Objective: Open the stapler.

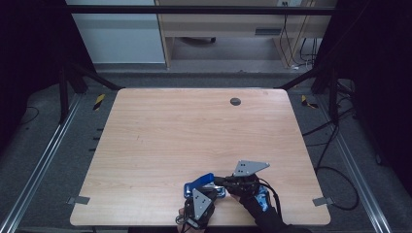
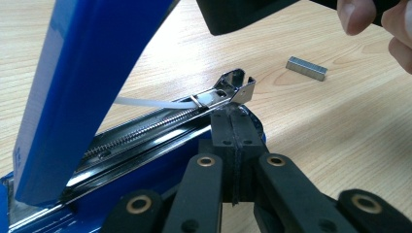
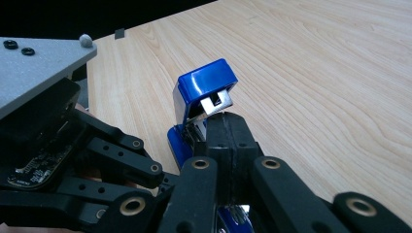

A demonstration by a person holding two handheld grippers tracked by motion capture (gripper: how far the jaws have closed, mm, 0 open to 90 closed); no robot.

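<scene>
A blue stapler [image 1: 200, 184] lies near the table's front edge with its lid [image 2: 82, 87] swung up and its metal magazine [image 2: 160, 126] exposed. My left gripper [image 2: 234, 121] is shut, with nothing between its jaws, and its tip rests against the stapler's front end under the magazine's shiny nose [image 2: 235, 85]. My right gripper [image 3: 228, 128] is also shut on nothing, its tip just in front of the raised lid [image 3: 204, 85]. In the high view the left gripper [image 1: 208, 190] and the right gripper [image 1: 221, 182] meet at the stapler. A short strip of staples [image 2: 306, 68] lies on the wood beyond.
The wooden table [image 1: 184, 131] stretches away behind the stapler, with a round dark grommet [image 1: 235, 101] near its far edge. The left gripper's grey plate [image 3: 39, 68] stands close on the left in the right gripper view. Cables [image 1: 335, 179] trail on the floor at the right.
</scene>
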